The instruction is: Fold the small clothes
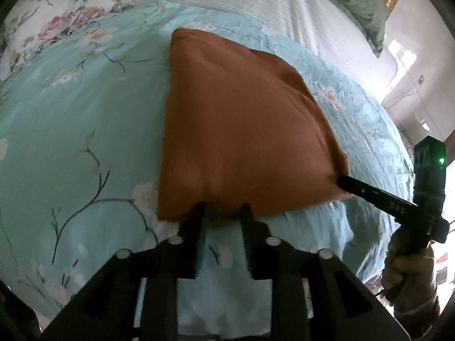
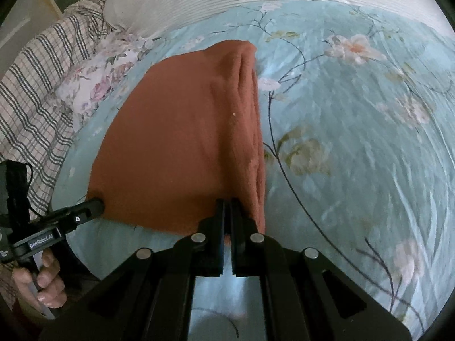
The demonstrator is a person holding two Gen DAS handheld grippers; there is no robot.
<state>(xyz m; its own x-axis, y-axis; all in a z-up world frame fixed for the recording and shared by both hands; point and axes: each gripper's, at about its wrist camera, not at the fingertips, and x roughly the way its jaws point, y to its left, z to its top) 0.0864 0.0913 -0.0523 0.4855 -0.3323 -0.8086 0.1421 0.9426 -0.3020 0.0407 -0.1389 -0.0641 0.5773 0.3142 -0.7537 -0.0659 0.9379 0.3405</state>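
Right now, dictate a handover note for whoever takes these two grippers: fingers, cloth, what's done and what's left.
Left gripper: fingers apart at the near left edge of the orange cloth, not pinching it.
Right gripper: fingers shut on the cloth's near right corner.
The cloth lies on the floral bedspread, apparently folded, with layered edges along its right side.
Done: at least one fold, it seems.
Left: release the right corner, flatten the cloth, and fold again if it should be smaller.

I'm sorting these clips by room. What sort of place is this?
Most likely a bedroom. The orange cloth lies on a bed with a light blue flowered cover, there is a pillow at the far end, and a checked blanket lies along one side.
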